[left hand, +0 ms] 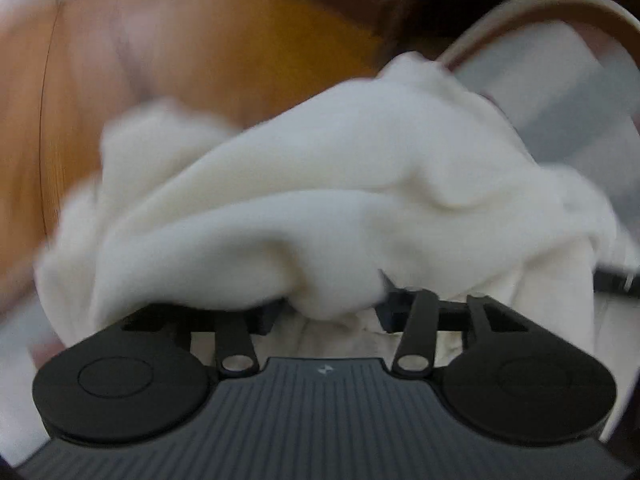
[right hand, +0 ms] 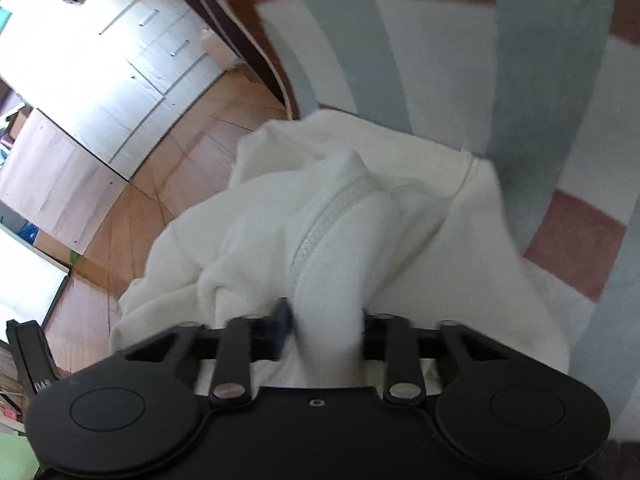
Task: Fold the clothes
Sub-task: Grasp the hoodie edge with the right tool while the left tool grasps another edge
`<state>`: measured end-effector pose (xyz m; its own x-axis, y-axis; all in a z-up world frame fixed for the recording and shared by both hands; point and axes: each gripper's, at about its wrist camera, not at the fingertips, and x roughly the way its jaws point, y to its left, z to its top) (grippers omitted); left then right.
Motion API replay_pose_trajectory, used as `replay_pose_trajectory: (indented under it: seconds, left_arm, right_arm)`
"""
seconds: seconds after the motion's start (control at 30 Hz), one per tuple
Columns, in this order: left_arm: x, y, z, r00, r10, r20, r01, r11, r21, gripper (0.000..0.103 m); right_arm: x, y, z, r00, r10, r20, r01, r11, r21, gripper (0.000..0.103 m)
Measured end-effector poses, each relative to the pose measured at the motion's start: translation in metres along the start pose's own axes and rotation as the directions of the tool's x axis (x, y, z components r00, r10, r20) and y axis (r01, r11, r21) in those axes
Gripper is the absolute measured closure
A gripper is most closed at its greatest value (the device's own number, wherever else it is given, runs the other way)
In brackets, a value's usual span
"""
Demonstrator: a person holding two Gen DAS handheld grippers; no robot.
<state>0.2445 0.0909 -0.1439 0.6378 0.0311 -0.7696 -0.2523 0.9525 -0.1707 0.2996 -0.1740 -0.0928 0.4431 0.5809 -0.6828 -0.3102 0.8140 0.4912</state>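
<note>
White garment (right hand: pixel 360 216) hangs bunched between both grippers, lifted clear of the striped bed cover (right hand: pixel 440 60), wooden floor (right hand: pixel 180 168) off to the left. Right gripper (right hand: pixel 326 328) has its fingers clamped on a fold beside the zipper (right hand: pixel 320 228), likely to hold an edge for shaking out. Left gripper (left hand: pixel 332 312) fingers pinch a thick wad of the same cloth. Garment is crumpled, no neat fold visible. Left view blurred.
</note>
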Motion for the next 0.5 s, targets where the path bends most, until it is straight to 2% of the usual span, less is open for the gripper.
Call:
replay_pose_trajectory:
  seconds: [0.03, 0.1, 0.13, 0.23, 0.37, 0.4, 0.47, 0.5]
  left_arm:
    - [-0.01, -0.006, -0.003, 0.999, 0.027, 0.038, -0.029, 0.999, 0.042, 0.076]
    - [-0.03, -0.019, -0.01, 0.99, 0.077, 0.117, -0.091, 0.988, 0.124, 0.081]
    - [-0.044, -0.018, -0.012, 0.981, 0.1, 0.165, -0.125, 0.982, 0.145, 0.084]
    - [-0.097, 0.0, -0.017, 0.933, 0.166, 0.32, -0.225, 0.962, 0.157, 0.09]
    - [-0.167, 0.046, -0.01, 0.863, 0.241, 0.445, -0.302, 0.951, 0.071, 0.092]
    - [-0.186, 0.06, -0.008, 0.836, 0.269, 0.478, -0.326, 0.945, 0.037, 0.092]
    - [-0.229, 0.087, -0.005, 0.767, 0.332, 0.549, -0.377, 0.926, -0.033, 0.094]
    - [-0.252, 0.099, -0.005, 0.731, 0.359, 0.581, -0.395, 0.916, -0.069, 0.097]
  right_arm:
    - [-0.009, 0.012, -0.005, 1.0, -0.013, 0.018, 0.014, 0.997, -0.07, 0.086]
    - [-0.026, 0.036, -0.015, 0.998, -0.025, 0.054, 0.035, 0.979, -0.199, 0.087]
    - [-0.033, 0.047, -0.022, 0.998, 0.001, 0.066, 0.014, 0.973, -0.229, 0.087]
    - [-0.056, 0.082, -0.041, 0.992, 0.081, 0.099, -0.046, 0.947, -0.319, 0.09]
    - [-0.086, 0.129, -0.067, 0.974, 0.182, 0.138, -0.105, 0.892, -0.439, 0.091]
    - [-0.09, 0.144, -0.069, 0.969, 0.179, 0.173, -0.077, 0.877, -0.475, 0.091]
    - [-0.098, 0.172, -0.072, 0.957, 0.192, 0.217, -0.05, 0.848, -0.528, 0.091]
    - [-0.106, 0.187, -0.074, 0.949, 0.223, 0.224, -0.066, 0.833, -0.549, 0.097]
